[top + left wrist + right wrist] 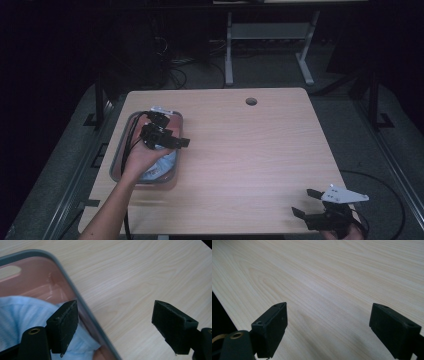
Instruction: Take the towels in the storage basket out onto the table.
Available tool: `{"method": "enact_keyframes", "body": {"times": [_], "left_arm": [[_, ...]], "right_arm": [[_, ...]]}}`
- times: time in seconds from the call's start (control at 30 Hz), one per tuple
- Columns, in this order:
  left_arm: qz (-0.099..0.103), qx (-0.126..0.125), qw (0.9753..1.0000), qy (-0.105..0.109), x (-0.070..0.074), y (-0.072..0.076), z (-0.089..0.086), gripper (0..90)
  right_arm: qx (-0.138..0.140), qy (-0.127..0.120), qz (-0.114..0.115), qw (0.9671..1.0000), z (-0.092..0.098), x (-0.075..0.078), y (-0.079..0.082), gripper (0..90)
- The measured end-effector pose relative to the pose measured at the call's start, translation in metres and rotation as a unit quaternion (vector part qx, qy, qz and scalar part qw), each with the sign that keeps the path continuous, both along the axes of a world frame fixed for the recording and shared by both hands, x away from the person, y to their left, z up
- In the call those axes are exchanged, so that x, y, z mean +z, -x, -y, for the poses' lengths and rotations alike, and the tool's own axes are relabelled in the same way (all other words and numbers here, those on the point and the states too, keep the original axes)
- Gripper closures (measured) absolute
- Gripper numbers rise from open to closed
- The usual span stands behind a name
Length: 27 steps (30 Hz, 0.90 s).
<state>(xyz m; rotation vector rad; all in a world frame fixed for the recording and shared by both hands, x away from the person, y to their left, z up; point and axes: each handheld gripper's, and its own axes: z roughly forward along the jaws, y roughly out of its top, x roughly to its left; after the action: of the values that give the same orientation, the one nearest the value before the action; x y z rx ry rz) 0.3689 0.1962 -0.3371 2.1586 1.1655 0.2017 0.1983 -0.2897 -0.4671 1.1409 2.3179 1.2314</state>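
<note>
At far left of the high view, a grey-rimmed tray (118,152) with a reddish-pink floor, near the left edge of the counter (250,150), holding a light blue cloth (162,165) bunched toward its near end. Above it, the left tongs (167,137), gaping wide and gripping nothing; in the left gripper view (113,327), one jaw over the cloth (20,315) inside the tray, the other out over bare wood, the tray rim (82,305) running between them. Cloth probably light, soft and limp: likely to sag, trail and unfold when lifted, no risk of breaking, little risk of slipping from the padded jaws. Best taken at a raised fold or bunched edge, pinching several layers at once, both jaws inside the rim first so the wall is not caught. Tray wall smooth and glossy, likely to let the fabric slide free. Across the middle, pale wood-grain counter, flat and bare, with a round cable hole (251,101) near the far edge. At near right, the right tongs (306,202), also spread wide and unloaded, well apart from the tray, over plain wood in the right gripper view (328,327). Beyond, a dim room: grey floor, cables, white legs of another desk (229,50).
</note>
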Motion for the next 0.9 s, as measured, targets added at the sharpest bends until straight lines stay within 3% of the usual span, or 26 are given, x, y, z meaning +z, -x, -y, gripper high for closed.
{"method": "enact_keyframes", "body": {"times": [0.33,0.67,0.7,0.83,0.9], "left_arm": [[-0.005,0.039,0.9992,-0.008,-0.006,-0.002,-0.032,21.4],[-0.031,0.078,0.9963,-0.017,-0.023,-0.006,-0.057,21.3],[-0.035,0.084,0.9954,-0.029,-0.025,-0.008,-0.059,21.2],[-0.047,0.095,0.9936,-0.039,-0.030,-0.013,-0.061,21.4],[-0.053,0.098,0.9922,-0.056,-0.034,-0.015,-0.059,21.5]], "right_arm": [[-0.001,0.001,-0.002,1.0000,0.000,0.000,0.000,14.4],[-0.002,0.000,-0.002,1.0000,0.001,-0.001,0.000,14.3],[-0.001,0.001,-0.002,1.0000,0.000,-0.001,0.000,14.3],[-0.002,0.000,-0.001,1.0000,0.001,0.000,0.000,14.3],[-0.002,0.000,-0.002,1.0000,0.001,-0.001,0.000,14.4]]}}
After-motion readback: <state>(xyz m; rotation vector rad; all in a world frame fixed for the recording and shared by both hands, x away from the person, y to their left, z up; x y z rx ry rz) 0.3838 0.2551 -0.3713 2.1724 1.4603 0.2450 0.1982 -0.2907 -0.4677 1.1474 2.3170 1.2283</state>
